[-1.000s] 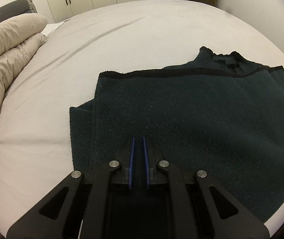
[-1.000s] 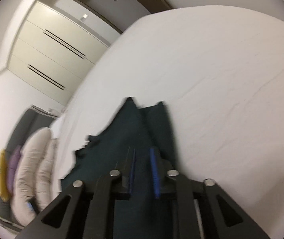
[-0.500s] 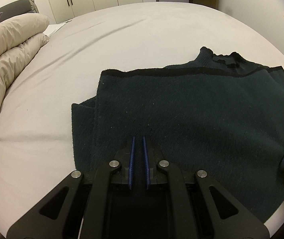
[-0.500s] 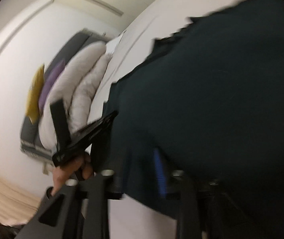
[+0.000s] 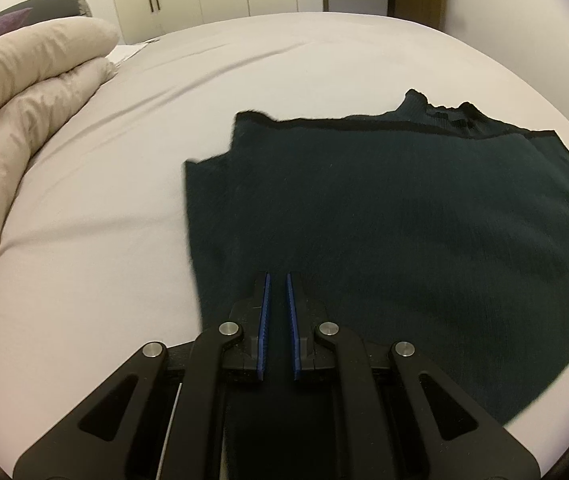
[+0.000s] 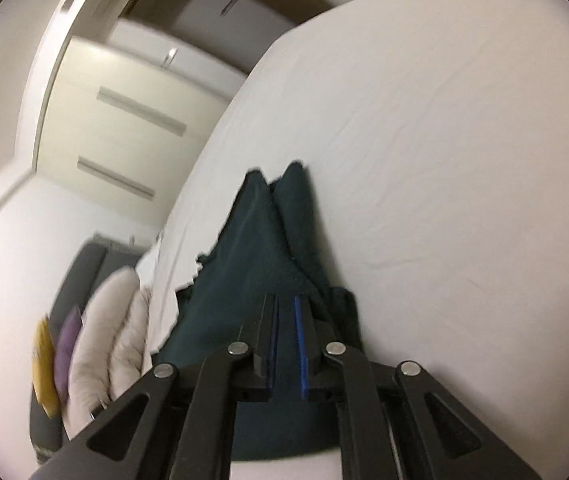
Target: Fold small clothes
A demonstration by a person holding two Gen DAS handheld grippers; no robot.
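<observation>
Left view shows the dark green sweater (image 5: 404, 220) spread flat on the white bed (image 5: 104, 220), left hand-held gripper (image 5: 277, 280) pinched together above it. Right view adds purple and yellow cushions (image 6: 54, 356); right hand-held gripper (image 6: 286, 304) opening, fabric between.

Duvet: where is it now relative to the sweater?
In the left wrist view, the rolled beige duvet lies along the bed's left edge, apart from the dark green sweater, with bare sheet between.
</observation>
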